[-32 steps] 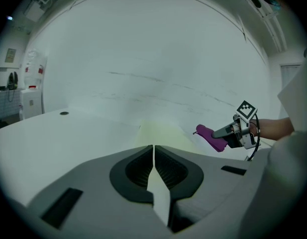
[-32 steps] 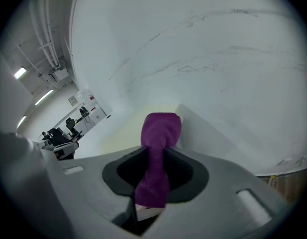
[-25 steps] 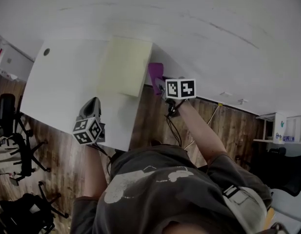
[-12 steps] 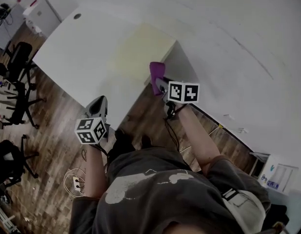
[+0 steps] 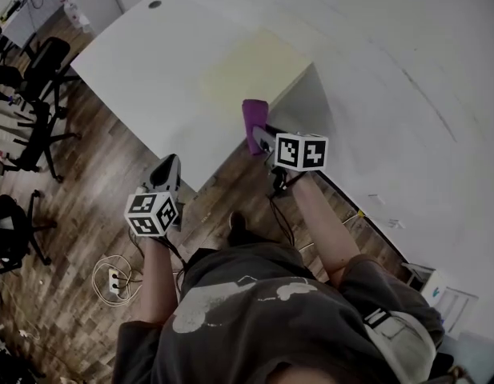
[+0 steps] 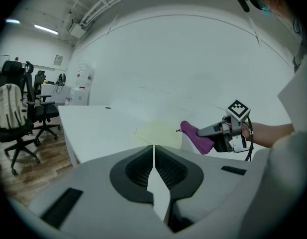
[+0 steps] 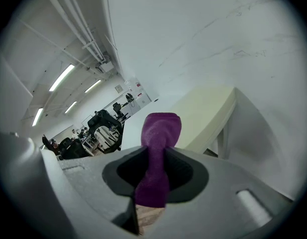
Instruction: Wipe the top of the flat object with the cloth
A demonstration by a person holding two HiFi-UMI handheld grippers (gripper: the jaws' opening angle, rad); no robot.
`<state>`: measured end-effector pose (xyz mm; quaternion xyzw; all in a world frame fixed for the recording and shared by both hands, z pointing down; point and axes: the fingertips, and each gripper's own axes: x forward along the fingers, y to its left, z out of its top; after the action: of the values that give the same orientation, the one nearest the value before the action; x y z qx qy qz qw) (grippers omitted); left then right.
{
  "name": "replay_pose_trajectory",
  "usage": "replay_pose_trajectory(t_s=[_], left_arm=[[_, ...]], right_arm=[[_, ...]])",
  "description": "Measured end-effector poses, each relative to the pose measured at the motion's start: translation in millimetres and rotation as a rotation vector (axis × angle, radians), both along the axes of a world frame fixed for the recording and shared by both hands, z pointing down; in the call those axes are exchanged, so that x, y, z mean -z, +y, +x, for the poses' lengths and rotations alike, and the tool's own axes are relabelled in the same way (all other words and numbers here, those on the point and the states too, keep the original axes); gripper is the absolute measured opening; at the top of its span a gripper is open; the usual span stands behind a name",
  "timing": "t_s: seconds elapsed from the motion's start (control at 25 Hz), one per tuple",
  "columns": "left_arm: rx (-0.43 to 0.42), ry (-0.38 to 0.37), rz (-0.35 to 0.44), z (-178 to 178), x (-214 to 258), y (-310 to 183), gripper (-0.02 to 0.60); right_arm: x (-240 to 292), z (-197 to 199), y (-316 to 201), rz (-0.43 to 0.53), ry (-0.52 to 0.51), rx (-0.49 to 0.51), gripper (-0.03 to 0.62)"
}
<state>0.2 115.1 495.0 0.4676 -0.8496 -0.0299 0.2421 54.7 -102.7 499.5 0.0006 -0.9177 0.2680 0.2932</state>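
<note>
A pale yellow flat board [image 5: 247, 70] [image 6: 159, 132] [image 7: 205, 116] lies on the near corner of the white table [image 5: 158, 62]. A purple cloth [image 5: 255, 122] [image 7: 157, 153] [image 6: 195, 137] is pinched in my right gripper [image 5: 261, 138] [image 7: 155, 171], which hangs off the table's edge, just short of the board. Over the wooden floor, back from the table, my left gripper [image 5: 168, 170] [image 6: 153, 156] is shut with nothing in it.
Black office chairs [image 5: 34, 78] stand left of the table. A white wall [image 5: 407, 70] runs behind it. A cable and power strip [image 5: 110, 278] lie on the floor near the person's legs. More desks and chairs [image 7: 101, 131] fill the room beyond.
The head camera has swung, so the table and board now sit farther up and left in view. Both grippers are now off the table's edge over the floor; the cloth stays gripped.
</note>
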Motion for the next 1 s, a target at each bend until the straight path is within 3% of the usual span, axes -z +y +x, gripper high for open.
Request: replay_pose_trajectory(t_s=[0.28,0.64,1.0], left_arm=[[0.009,-0.013,0.031,28.9,11.2,46.4,0.012],[0.029,-0.009,0.074,76.5,16.8,93.5,0.012],[0.028,-0.021,0.095,105.0,28.1,110.9,0.011]], right_arm=[[19.8,18.4,43.9,0.037,-0.028,0.013,0.098],[16.3,76.1,87.9,0.080,-0.010,0.031,0.098],[22.8,101.3,105.3,0.097,-0.005,0.031,0.098]])
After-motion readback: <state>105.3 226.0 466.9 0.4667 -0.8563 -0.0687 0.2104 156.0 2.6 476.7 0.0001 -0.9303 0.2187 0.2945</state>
